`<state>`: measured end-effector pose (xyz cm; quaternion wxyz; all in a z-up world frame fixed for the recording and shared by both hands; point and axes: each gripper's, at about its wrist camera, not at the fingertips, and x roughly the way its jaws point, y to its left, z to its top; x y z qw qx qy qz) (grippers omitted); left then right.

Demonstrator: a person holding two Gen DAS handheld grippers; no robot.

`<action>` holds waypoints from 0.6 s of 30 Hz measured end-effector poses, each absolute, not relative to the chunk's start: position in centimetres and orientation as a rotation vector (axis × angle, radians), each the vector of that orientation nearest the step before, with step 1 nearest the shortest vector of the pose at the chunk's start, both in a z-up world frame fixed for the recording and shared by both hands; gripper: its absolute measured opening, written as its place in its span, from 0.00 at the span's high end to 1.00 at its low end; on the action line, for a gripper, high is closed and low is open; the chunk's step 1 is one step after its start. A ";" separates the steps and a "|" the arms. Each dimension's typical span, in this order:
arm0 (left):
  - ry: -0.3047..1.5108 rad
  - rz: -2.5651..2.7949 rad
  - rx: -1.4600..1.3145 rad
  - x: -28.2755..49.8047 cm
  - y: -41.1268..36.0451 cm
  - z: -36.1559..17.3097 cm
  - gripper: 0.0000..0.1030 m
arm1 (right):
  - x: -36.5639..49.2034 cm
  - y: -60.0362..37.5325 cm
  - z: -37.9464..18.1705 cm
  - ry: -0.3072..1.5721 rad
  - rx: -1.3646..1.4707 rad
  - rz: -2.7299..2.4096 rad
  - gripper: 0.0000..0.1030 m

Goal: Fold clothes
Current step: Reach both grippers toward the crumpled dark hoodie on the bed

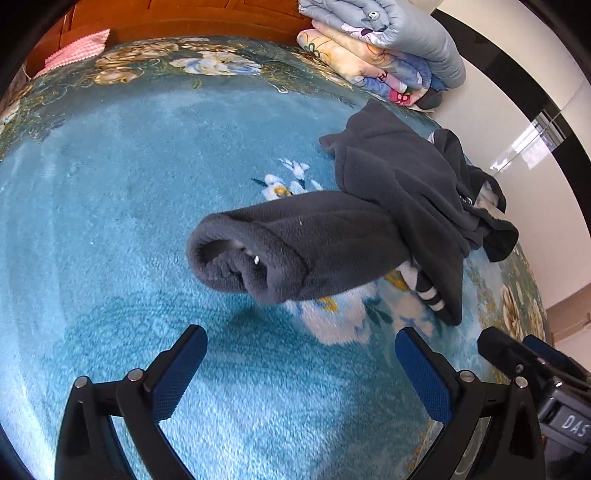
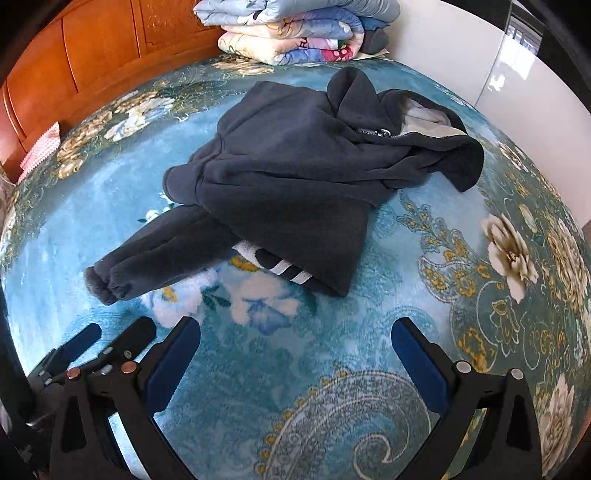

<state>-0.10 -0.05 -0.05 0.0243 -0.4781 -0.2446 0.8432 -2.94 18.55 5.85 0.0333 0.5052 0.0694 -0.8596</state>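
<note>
A dark grey fleece hooded jacket [image 2: 280, 177] lies bunched on the blue floral bedspread [image 2: 332, 369], hood toward the far right. One sleeve [image 1: 295, 251] sticks out toward me, its cuff open. A black-and-white striped cuff [image 2: 288, 273] peeks from under the hem. My left gripper [image 1: 301, 347] is open and empty, just short of the sleeve cuff. My right gripper [image 2: 295, 339] is open and empty, short of the jacket hem. The right gripper shows at the left wrist view's right edge [image 1: 524, 354]; the left gripper shows at the right wrist view's lower left [image 2: 103, 347].
A stack of folded quilts [image 2: 295, 33] sits at the head of the bed against the wooden headboard [image 2: 92, 59]. A pink cloth [image 1: 79, 51] lies at the far left. A white wall [image 2: 461, 55] runs along the bed's right side.
</note>
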 end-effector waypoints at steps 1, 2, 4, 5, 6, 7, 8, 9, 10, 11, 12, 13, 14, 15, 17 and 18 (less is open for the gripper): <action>-0.762 2.607 -1.482 -0.3 -0.2 -0.2 0.00 | -3.2 18.5 5.7 0.216 1.556 -2.643 0.00; -0.769 2.604 -1.483 -0.5 -0.3 -0.3 0.00 | -3.4 18.5 5.5 0.218 1.556 -2.642 0.00; -0.784 2.600 -1.489 -0.8 -0.5 -0.6 0.00 | -3.9 18.4 5.3 0.223 1.555 -2.641 0.00; -0.791 2.598 -1.493 -1.0 -0.6 -0.7 0.00 | -4.1 18.4 5.1 0.223 1.557 -2.638 0.00; -0.797 2.596 -1.497 -1.1 -0.7 -0.9 0.00 | -4.3 18.4 5.0 0.228 1.562 -2.631 0.00; -0.803 2.595 -1.500 -1.3 -0.9 -1.0 0.00 | -4.6 18.4 4.9 0.234 1.567 -2.623 0.00; -0.809 2.595 -1.502 -1.4 -1.0 -1.1 0.00 | -4.8 18.3 4.7 0.242 1.569 -2.618 0.00; -0.815 2.596 -1.503 -1.5 -1.2 -1.2 0.00 | -5.0 18.2 4.6 0.250 1.570 -2.615 0.00; -0.821 2.596 -1.504 -1.6 -1.3 -1.2 0.00 | -5.3 18.1 4.5 0.258 1.572 -2.612 0.00; -0.827 2.596 -1.506 -1.7 -1.5 -1.3 0.00 | -5.5 18.0 4.4 0.267 1.572 -2.610 0.00; -0.833 2.597 -1.507 -1.8 -1.7 -1.4 0.00 | -5.8 18.0 4.4 0.268 1.572 -2.606 0.00; -0.839 2.597 -1.509 -1.9 -1.8 -1.5 0.00 | -6.0 17.9 4.3 0.267 1.571 -2.601 0.00; -0.845 2.597 -1.510 -2.0 -2.0 -1.6 0.00 | -6.2 17.9 4.2 0.265 1.572 -2.596 0.00; -0.847 2.598 -1.510 -2.1 -2.1 -1.6 0.00 | -6.3 17.8 4.1 0.271 1.572 -2.593 0.00; -0.848 2.600 -1.510 -2.1 -2.4 -1.7 0.00 | -6.6 17.6 4.0 0.284 1.571 -2.590 0.00; -0.848 2.601 -1.509 -2.1 -2.6 -1.7 0.00 | -6.7 17.5 4.0 0.288 1.569 -2.591 0.00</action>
